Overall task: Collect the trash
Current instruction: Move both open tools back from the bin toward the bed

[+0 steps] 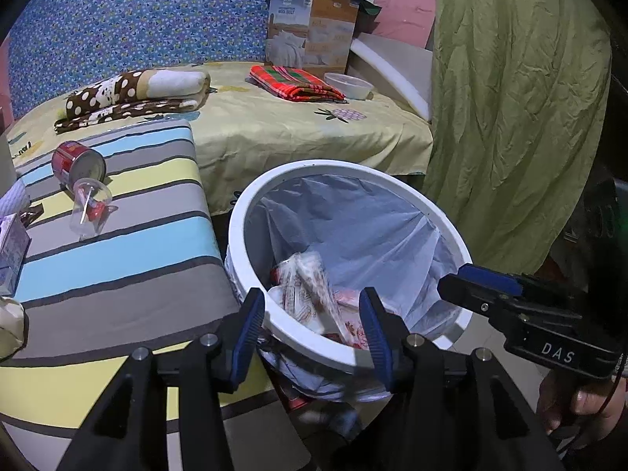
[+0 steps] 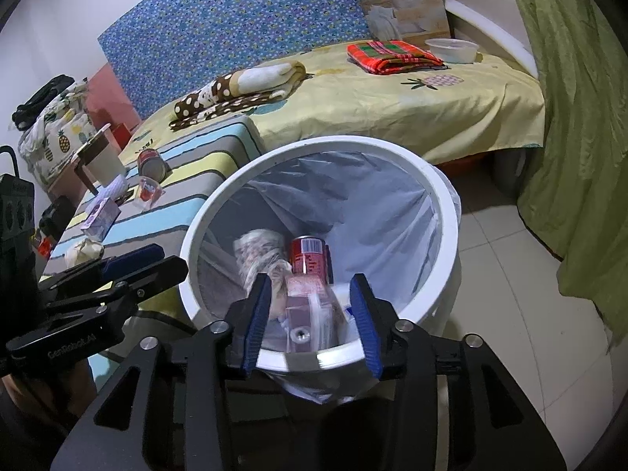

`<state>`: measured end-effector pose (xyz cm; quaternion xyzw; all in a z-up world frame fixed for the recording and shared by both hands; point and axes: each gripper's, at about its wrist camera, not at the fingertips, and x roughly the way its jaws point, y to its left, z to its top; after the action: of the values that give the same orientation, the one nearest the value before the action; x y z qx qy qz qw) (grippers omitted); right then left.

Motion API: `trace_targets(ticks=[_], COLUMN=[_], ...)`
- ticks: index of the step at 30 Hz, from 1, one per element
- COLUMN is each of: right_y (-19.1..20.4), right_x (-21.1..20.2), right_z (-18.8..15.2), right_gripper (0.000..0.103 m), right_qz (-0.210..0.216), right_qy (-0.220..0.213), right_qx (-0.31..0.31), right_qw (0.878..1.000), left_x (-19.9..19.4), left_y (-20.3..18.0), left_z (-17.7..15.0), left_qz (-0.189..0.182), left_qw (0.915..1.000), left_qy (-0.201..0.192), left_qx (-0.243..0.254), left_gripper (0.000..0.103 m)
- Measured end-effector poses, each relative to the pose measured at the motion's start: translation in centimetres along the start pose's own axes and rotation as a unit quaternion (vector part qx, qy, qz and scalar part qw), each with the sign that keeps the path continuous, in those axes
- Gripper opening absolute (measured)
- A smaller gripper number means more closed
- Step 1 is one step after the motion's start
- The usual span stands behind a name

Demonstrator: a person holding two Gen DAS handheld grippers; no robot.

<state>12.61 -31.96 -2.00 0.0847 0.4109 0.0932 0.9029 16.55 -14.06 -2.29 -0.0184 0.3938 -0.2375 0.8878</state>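
We hold both grippers over the white bin [image 2: 439, 212]. Left gripper [image 1: 314, 333]: fingers spread, nothing between them. Right gripper [image 2: 310, 322]: fingers spread; a blurred wrapped packet [image 2: 306, 310] sits between them, contact unclear. In the bin: red can [image 2: 308, 255], wrappers [image 1: 306, 286]. On the striped surface [image 1: 129, 259], far edge: another can [image 1: 78, 165], plastic cup [image 1: 90, 208].

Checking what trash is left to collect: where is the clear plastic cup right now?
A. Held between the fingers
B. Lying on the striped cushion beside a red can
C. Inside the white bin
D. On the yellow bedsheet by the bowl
B: the clear plastic cup lies tipped on the striped cushion, next to the red can.
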Motion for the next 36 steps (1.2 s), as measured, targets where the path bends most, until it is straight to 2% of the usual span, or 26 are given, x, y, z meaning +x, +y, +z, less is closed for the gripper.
trace_targets(ticks=[15, 27, 36], right_y=[2.5, 5.9, 7.6], right_x=[-1.9, -1.8, -2.1], right_z=[0.3, 0.0, -0.7], right_gripper=[0.046, 0.046, 0.046], right_qz=[0.015, 0.068, 0.081], right_qy=[-0.042, -0.043, -0.035], right_qx=[-0.017, -0.052, -0.067], right_qw=[0.999, 0.995, 0.994], left_x=[-3.7, -7.5, -9.6], left_y=[1.6, 3.3, 5.3], left_z=[-1.1, -2.7, -4.0], left_qz=[0.009, 0.056, 0.093], left_qw=[0.9992, 0.9959, 0.9914], left_qy=[-0.031, -0.06, -0.071], left_qx=[-0.023, -0.037, -0.059], left_gripper=[0.052, 0.052, 0.052])
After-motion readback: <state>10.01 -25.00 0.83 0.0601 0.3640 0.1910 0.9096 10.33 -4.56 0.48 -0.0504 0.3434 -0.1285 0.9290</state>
